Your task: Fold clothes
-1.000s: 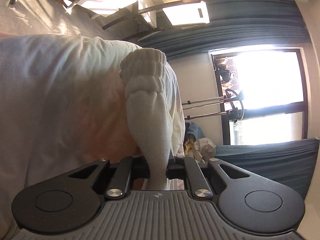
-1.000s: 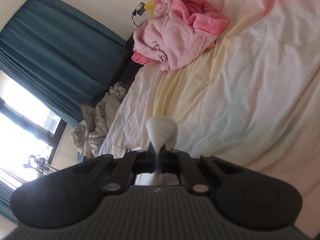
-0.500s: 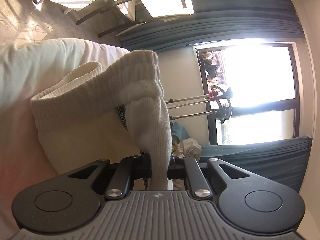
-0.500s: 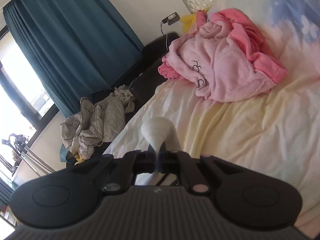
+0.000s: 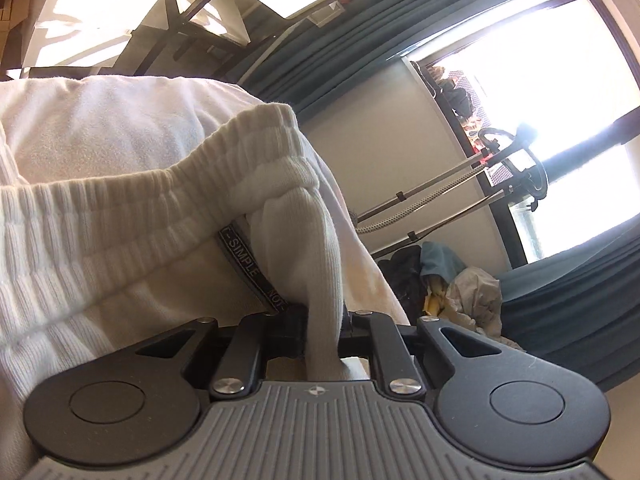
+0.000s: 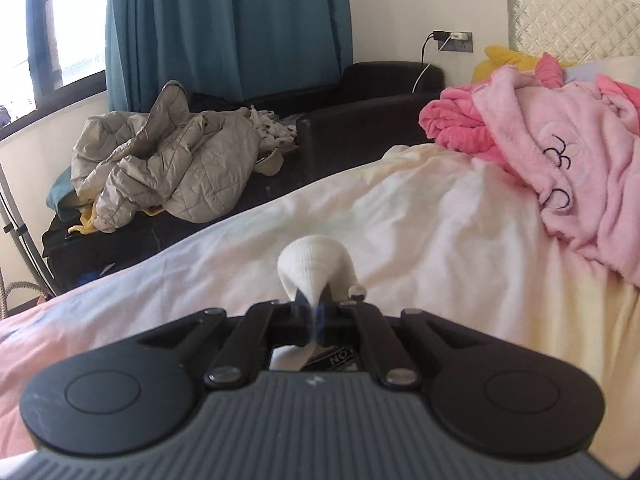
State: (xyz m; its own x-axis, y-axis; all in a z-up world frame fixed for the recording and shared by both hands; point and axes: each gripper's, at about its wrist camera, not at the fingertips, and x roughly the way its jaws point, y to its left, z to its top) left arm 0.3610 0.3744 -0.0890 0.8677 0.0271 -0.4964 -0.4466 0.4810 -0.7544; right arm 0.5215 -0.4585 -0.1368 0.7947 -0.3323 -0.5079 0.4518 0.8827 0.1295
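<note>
A cream ribbed-waistband garment (image 5: 120, 216), with a grey label strip reading "SIMPLE" (image 5: 244, 264), fills the left of the left wrist view. My left gripper (image 5: 322, 320) is shut on a bunched fold of its waistband (image 5: 316, 248). My right gripper (image 6: 316, 312) is shut on another bunched bit of the same cream garment (image 6: 316, 264), held above the bed (image 6: 400, 216). The rest of the garment hangs below the right gripper, out of sight.
A pink fleece robe (image 6: 560, 140) lies heaped on the bed at right by the quilted headboard (image 6: 568, 24). A black sofa (image 6: 360, 120) with a grey quilted jacket (image 6: 172, 160) stands left. Teal curtains (image 6: 224, 28) and a bright window (image 5: 560, 80) lie beyond.
Both grippers have turned while holding the garment. The right view swung level from the tilted bed toward the sofa. The left view now shows the waistband spread wide with the label exposed.
</note>
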